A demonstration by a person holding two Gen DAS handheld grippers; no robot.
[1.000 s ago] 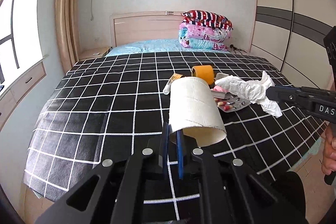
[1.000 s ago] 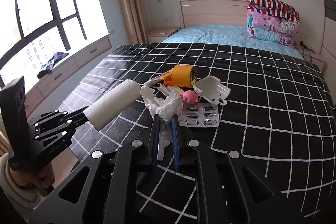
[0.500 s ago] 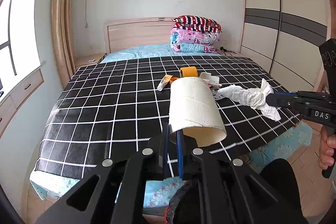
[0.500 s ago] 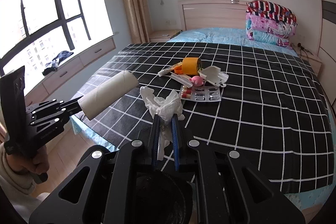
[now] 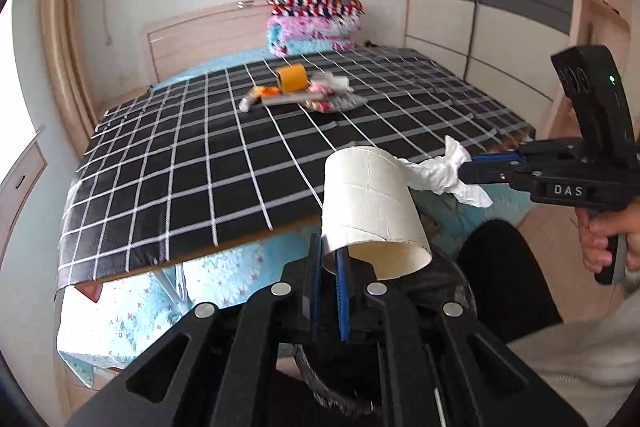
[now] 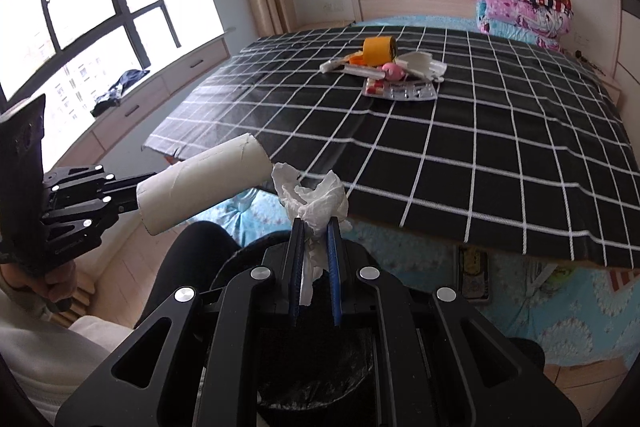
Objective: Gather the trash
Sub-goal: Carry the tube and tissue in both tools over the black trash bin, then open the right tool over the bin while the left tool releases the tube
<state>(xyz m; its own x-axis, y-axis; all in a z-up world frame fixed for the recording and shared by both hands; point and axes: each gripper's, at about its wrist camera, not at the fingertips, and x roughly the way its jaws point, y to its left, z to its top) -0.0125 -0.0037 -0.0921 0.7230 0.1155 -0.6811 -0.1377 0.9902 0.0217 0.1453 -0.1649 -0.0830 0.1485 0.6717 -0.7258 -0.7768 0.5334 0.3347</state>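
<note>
My left gripper is shut on the rim of a cardboard tube, which also shows in the right wrist view. My right gripper is shut on a crumpled white tissue, also seen in the left wrist view. Both are held off the foot of the bed, above a black-lined bin that also shows in the left wrist view. More trash lies in a heap on the bed: an orange tape roll, pill blister packs and a white plastic piece.
The bed carries a black checked cover over a blue sheet. Folded blankets lie by the headboard. A wardrobe stands to the right, a window bench to the left. The person's dark-clad legs are beside the bin.
Both grippers drew back from the bed with the tube and tissue still held. They now hang past the bed's foot, and the bin has come into view below them.
</note>
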